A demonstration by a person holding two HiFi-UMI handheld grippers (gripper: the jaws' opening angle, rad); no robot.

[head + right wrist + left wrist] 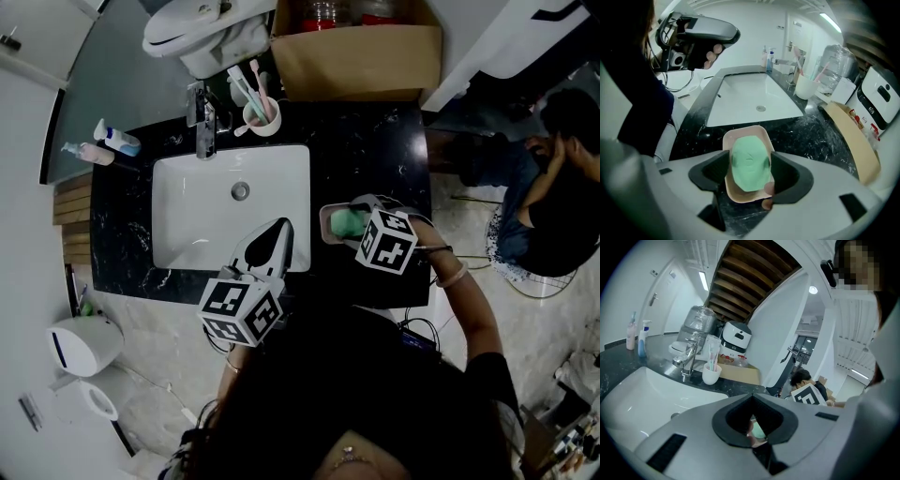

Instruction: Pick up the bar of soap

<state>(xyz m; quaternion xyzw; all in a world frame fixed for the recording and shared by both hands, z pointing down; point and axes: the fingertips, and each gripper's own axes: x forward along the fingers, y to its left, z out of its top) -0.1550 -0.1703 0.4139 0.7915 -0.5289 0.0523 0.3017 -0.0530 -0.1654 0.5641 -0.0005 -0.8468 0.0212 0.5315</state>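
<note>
A green bar of soap (349, 222) (750, 159) lies in a pale pink dish (327, 225) (740, 136) on the black marble counter (375, 150), just right of the sink. My right gripper (354, 214) (749, 174) is low over the dish. It stands open, with one jaw on either side of the soap, which still rests in the dish. My left gripper (279, 230) (752, 397) hovers over the sink's front right corner. It is shut with nothing in it. Through the hollow of its pads a sliver of the soap (758, 430) shows.
The white sink (187, 216) has a chrome faucet (203, 122) behind it. A cup of toothbrushes (262, 114) stands by the faucet, with two bottles (108, 141) at the back left. A cardboard box (356, 61) sits at the back. A person (553, 187) sits to the right.
</note>
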